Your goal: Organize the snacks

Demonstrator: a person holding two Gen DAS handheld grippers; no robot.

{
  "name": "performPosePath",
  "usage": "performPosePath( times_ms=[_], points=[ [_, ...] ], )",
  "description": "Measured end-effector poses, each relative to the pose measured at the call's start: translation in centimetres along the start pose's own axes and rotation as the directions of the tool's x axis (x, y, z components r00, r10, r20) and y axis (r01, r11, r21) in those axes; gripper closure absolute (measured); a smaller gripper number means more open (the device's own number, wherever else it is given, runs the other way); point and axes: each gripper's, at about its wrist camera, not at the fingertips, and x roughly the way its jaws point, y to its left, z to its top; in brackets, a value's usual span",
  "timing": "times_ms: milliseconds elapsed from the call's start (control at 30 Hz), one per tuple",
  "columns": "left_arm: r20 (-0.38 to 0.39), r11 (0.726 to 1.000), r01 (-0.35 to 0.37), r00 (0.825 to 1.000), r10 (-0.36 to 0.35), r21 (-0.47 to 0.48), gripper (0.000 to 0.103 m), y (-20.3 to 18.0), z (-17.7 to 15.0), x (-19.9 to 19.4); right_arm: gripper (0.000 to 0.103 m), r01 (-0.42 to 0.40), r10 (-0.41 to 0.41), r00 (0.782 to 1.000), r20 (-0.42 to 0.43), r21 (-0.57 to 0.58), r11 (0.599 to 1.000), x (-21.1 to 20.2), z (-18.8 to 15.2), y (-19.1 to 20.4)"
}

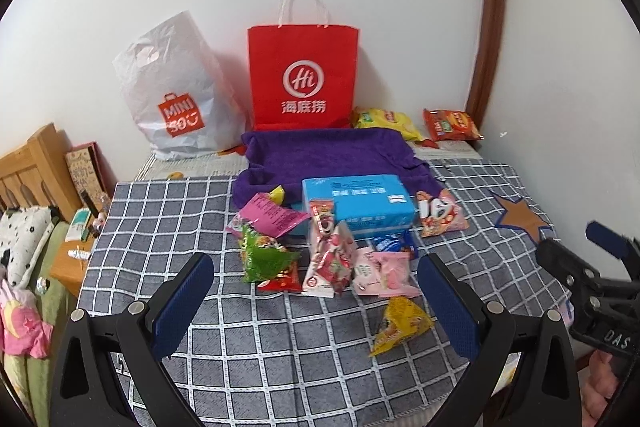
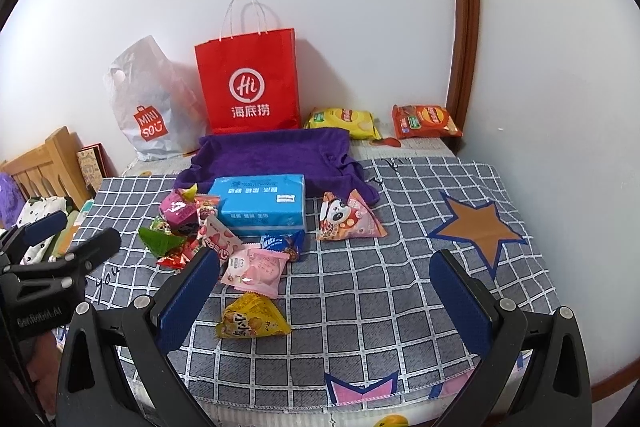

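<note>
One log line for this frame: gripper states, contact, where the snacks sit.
left gripper: open, empty | right gripper: open, empty | contact: none | snack packets: loose on checked cloth | red bag: upright

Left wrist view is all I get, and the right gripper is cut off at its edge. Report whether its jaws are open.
Observer: The right gripper is open, with nothing between its fingers. It hangs over the checked cloth.
Operator: Name what lies nearest its left finger.
Observer: The yellow triangular packet, just inside that finger and apart from the snack pile.
Operator: Tell me what the cloth's near edge carries.
Observer: A pink patch outlined in blue, which your view does not show.
</note>
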Motion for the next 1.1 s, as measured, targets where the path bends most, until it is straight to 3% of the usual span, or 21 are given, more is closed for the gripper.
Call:
performPosePath(
  times_ms=[333, 767, 900, 1067, 1100],
  points=[
    [-0.046, 0.999, -0.043, 0.998, 0.042, -0.027, 0.001, 2.1, -0.3, 3.6, 0.001, -0.089, 0.091, 0.992, -0.088, 0.017, 0.996, 4.4, -2.9, 0.1],
    [-0.115, 0.991, -0.118, 0.987, 0.109, -0.066, 0.001, 4.6, -1.5, 7.9, 0.001, -0.301, 0.297, 0.936, -0.189, 0.007, 0.954, 10.1, -7.2, 3.7],
    [-0.133, 0.990, -0.099, 0.987, 0.086, -0.097, 0.001, 5.6, -2.0, 9.1, 0.002, -0.306, 0.289, 0.929, -0.233, -0.042, 0.951, 11.9, -8.1, 5.3],
    [-0.149, 0.993, -0.085, 0.986, 0.072, -0.082, 0.002, 5.6, -2.2, 10.4, 0.009, -0.310, 0.289, 0.915, -0.280, -0.030, 0.950, 14.3, -8.9, 5.7],
    [-0.152, 0.993, -0.081, 0.986, 0.067, -0.086, 0.002, 5.6, -2.2, 10.6, 0.016, -0.313, 0.293, 0.910, -0.292, -0.023, 0.950, 14.9, -9.1, 5.6]
  ],
)
